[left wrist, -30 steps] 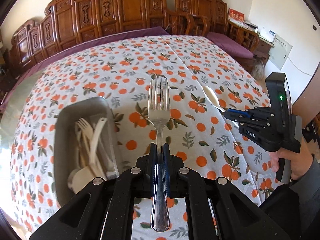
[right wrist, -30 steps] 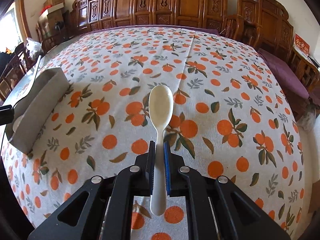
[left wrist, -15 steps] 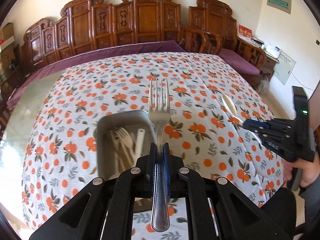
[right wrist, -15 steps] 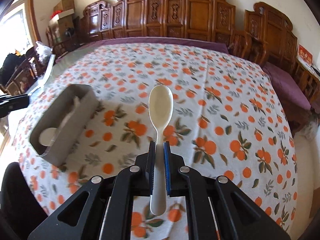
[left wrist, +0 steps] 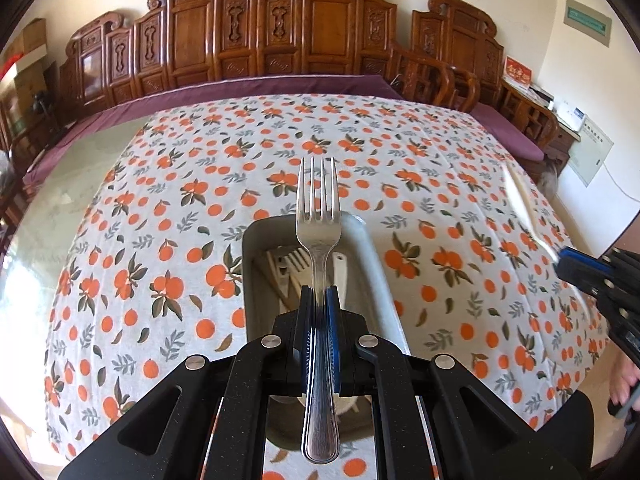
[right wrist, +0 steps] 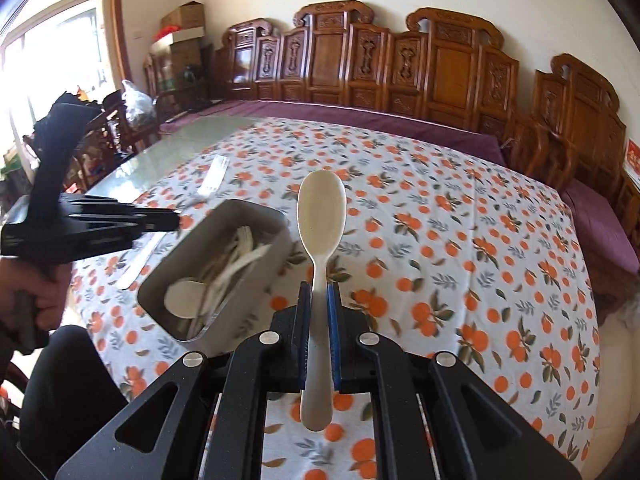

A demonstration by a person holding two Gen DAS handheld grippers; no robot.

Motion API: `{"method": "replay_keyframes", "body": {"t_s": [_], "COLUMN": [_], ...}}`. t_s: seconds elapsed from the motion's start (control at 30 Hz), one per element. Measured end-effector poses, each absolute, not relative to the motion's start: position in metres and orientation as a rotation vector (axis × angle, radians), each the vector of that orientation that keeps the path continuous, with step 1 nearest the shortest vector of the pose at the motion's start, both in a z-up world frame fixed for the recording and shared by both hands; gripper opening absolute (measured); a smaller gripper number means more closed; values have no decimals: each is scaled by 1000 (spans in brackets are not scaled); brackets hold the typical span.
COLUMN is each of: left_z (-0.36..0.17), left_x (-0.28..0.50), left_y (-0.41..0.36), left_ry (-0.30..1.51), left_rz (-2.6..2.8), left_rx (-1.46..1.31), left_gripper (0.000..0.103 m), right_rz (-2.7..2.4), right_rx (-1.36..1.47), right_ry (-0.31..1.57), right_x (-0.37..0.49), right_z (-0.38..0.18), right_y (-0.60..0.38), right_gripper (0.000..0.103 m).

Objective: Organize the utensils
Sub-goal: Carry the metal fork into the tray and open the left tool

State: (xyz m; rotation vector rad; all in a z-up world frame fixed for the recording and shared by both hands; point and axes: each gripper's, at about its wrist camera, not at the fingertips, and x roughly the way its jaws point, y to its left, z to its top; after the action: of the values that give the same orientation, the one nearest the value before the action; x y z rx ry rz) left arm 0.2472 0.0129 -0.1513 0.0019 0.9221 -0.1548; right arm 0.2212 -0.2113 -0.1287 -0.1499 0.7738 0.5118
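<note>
My left gripper (left wrist: 319, 294) is shut on a metal fork (left wrist: 319, 216), tines forward, held above the grey metal utensil box (left wrist: 372, 248). The box holds several pale utensils (left wrist: 292, 268). My right gripper (right wrist: 319, 292) is shut on a white spoon (right wrist: 322, 208), bowl forward, above the tablecloth to the right of the box (right wrist: 264, 256). The right gripper also shows at the right edge of the left wrist view (left wrist: 560, 260), its spoon (left wrist: 520, 196) blurred. The left gripper shows at the left of the right wrist view (right wrist: 176, 220), with its fork (right wrist: 214, 176) blurred.
The table wears an orange-print cloth (left wrist: 180, 208) with a bare glass strip at its left (left wrist: 80, 176). A pale flat utensil (right wrist: 140, 260) lies on the cloth beside the box. Carved wooden chairs (left wrist: 320, 28) line the far side.
Both grippers have risen and pulled back. The left gripper has swung so the box now lies straight under the fork. The right gripper has turned left, bringing the box closer in view.
</note>
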Motion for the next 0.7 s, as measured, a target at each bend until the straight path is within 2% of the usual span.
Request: {"method": "replay_keyframes", "body": {"t_s": [0.47, 0.7], "left_z": [-212, -226], "left_x": [279, 284], "left_y": [20, 25], "left_ry": [1043, 1087], "left_rz": [-119, -113], "left_rx": [5, -3], "left_gripper": [6, 6], "right_rz": [543, 557], "right_rx": [-136, -134], "right_ry": [812, 827], "right_x": [221, 225], "right_z": [-145, -152], "right_y": [-191, -185], "right_gripper": [10, 10]}}
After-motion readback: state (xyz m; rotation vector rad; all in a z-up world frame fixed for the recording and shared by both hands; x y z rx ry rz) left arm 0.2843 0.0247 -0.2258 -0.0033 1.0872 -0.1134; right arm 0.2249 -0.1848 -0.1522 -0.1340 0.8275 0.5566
